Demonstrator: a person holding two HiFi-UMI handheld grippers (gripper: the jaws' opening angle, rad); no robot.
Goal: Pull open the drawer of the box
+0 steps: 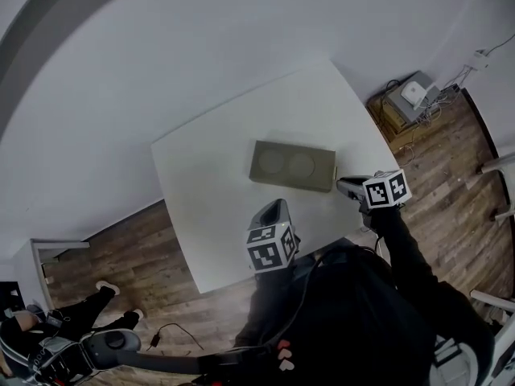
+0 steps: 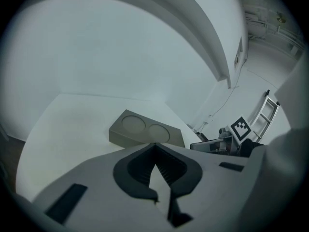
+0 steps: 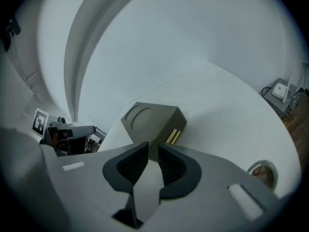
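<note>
An olive-grey box (image 1: 292, 166) with two round recesses on its top lies in the middle of the white table (image 1: 209, 215). Its drawer looks closed, with a small brass handle (image 3: 173, 136) on the end face toward my right gripper. My left gripper (image 1: 278, 205) hovers just in front of the box's long side, jaws together and holding nothing; the box (image 2: 145, 129) shows just past its tips (image 2: 154, 146). My right gripper (image 1: 342, 185) is by the box's right end, its jaws a narrow gap apart (image 3: 153, 146), pointed at the box (image 3: 152, 122) and empty.
The table's near edge runs below both grippers, over wood floor (image 1: 451, 175). A white device with cables (image 1: 414, 95) sits on a crate at the upper right. A person (image 1: 56, 328) sits on the floor at lower left. A ladder (image 2: 263, 112) stands beyond the table.
</note>
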